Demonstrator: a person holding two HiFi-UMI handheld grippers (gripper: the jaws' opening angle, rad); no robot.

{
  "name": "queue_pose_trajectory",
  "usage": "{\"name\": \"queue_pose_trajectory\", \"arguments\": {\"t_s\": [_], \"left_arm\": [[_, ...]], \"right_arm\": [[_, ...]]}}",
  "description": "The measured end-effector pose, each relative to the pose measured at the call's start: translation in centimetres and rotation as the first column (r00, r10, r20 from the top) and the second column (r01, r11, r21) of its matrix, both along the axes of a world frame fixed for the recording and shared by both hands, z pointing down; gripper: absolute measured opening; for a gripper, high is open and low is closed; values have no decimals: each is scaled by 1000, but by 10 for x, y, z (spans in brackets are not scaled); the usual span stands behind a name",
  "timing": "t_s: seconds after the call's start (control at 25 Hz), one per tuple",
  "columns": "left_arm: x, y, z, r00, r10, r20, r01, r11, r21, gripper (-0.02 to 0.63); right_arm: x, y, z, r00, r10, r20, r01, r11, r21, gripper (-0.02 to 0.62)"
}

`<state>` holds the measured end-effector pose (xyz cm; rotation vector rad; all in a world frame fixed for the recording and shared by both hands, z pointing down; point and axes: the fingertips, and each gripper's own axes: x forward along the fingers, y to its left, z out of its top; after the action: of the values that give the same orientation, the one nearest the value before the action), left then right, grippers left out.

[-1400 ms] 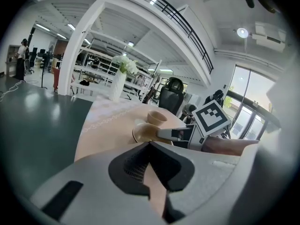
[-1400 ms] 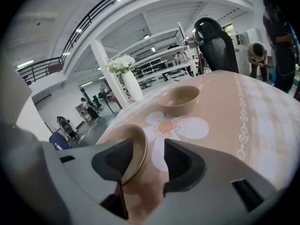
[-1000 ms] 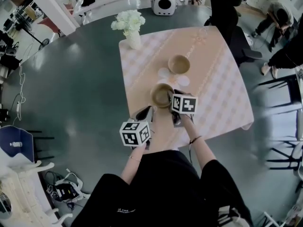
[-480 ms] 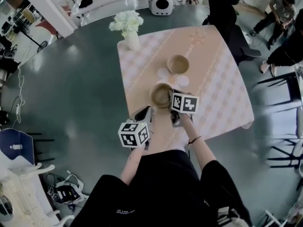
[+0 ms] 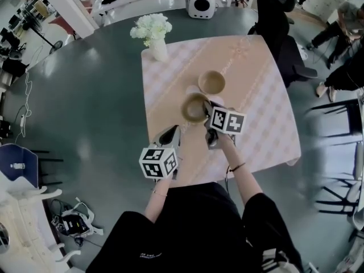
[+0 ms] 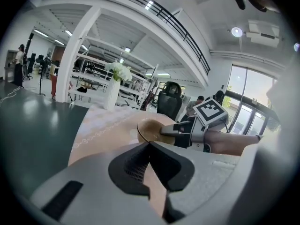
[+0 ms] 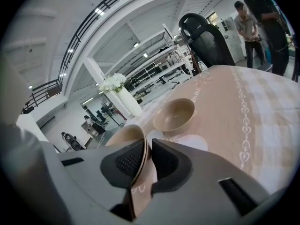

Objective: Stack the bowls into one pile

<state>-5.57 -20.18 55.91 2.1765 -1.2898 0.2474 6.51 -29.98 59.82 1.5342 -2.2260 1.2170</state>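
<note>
A square desk (image 5: 256, 124) stands on a dark floor (image 5: 91, 112), covered edge to edge by a peach checked cloth (image 5: 267, 95) with paler bands. At its 11 o'clock corner stands a white vase (image 5: 160, 49) of white flowers (image 5: 151, 26). A tan bowl (image 5: 211, 82) sits upright just 12 o'clock of centre, beside pale round patches (image 7: 189, 142) on the cloth.

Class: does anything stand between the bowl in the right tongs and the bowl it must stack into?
Nothing visible: only tablecloth lies between the held bowl and the other bowl; the vase stands aside.
</note>
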Motion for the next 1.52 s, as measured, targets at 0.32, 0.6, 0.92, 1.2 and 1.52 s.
{"name": "queue_pose_trajectory", "arguments": {"t_s": [0.32, 0.6, 0.92, 1.2, 1.52], "left_arm": [[21, -16, -10, 1000, -12, 21, 11, 999, 35, -3], [40, -29, -11, 1000, 4, 26, -5, 999, 43, -3], [50, -45, -3, 999, 6, 34, -8, 999, 33, -3], [60, -55, 7, 999, 17, 37, -18, 1000, 9, -3], [64, -57, 15, 999, 16, 33, -15, 1000, -14, -3]], "right_arm": [[24, -30, -24, 998, 49, 39, -52, 996, 72, 31], [54, -56, -33, 988, 146, 43, -149, 983, 107, 31], [76, -89, -30, 980, 197, 7, -197, 974, 114, 31], [87, -105, -18, 979, 200, -45, -196, 977, 89, 31], [86, -107, -3, 981, 159, -111, -153, 986, 62, 34]]}}
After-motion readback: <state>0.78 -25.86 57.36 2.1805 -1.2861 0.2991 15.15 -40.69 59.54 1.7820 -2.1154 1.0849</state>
